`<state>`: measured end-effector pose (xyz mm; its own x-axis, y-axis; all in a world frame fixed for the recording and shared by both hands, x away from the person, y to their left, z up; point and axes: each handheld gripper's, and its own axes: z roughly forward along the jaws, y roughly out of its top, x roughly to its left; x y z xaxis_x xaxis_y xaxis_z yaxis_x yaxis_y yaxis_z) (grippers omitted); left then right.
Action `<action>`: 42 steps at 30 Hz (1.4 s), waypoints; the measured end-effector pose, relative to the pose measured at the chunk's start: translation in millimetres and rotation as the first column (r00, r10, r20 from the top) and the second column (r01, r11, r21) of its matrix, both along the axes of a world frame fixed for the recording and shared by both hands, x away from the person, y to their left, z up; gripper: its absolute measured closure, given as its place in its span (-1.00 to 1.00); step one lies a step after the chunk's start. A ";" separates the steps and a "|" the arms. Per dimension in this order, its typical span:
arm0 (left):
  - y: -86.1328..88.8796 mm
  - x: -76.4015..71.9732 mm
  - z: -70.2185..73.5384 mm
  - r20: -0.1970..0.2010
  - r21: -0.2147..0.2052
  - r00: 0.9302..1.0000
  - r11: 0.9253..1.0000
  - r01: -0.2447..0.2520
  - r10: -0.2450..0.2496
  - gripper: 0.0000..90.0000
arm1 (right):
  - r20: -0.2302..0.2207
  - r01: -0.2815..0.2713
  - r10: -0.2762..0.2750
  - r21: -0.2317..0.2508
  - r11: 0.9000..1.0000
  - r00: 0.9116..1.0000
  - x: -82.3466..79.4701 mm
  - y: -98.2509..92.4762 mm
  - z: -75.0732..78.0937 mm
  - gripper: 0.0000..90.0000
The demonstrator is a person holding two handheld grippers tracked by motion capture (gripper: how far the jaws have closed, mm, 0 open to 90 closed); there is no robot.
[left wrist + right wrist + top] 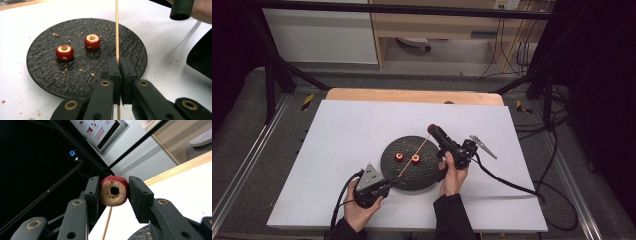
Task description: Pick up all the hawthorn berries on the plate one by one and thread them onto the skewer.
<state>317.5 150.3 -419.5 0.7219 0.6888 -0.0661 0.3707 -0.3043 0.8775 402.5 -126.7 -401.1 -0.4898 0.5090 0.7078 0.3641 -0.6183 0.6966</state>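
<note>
both forearms come in from the bottom edge. the left hand (361,210) holds the left gripper (388,186) low and pointing right, jaws pressed together with only a thin gap. the right hand (453,176) holds the right gripper (433,129) raised, angled up and left, jaws clamped.

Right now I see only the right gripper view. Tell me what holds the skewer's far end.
Observer: The left gripper is shut on the skewer, near its lower end.
Operator: Report what lies on the plate.
Observer: Two cored red fruits sit on the plate, apart from each other, among crumbs.
Operator: Give me the skewer's line.
Observer: In the high view it slants over the plate, from the left gripper up to the held fruit in the right gripper.
</note>
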 end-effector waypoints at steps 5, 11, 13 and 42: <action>-4.1 -0.6 1.3 0.012 -0.015 1.000 1.000 -0.010 0.010 0.96 | 0.002 -0.004 0.004 0.009 1.000 1.000 -1.1 0.4 -0.2 0.40; -9.4 1.0 3.4 0.015 -0.023 1.000 1.000 -0.012 0.013 0.96 | -0.002 -0.017 0.017 0.006 1.000 1.000 -2.5 0.6 -0.5 0.40; -10.8 2.1 4.4 0.015 -0.023 1.000 1.000 -0.012 0.012 0.96 | -0.005 -0.023 0.023 0.007 1.000 1.000 -2.9 0.7 -0.5 0.40; -33.7 28.3 21.7 -0.003 -0.036 1.000 0.999 -0.005 0.005 0.96 | -0.026 -0.135 0.133 -0.093 0.986 0.991 -16.8 4.1 -8.8 0.40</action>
<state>345.8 116.6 -397.8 0.7184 0.6893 -0.0932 0.3746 -0.2705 0.8869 385.8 -122.6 -409.9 -0.5445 0.5047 0.6699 0.4537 -0.4945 0.7414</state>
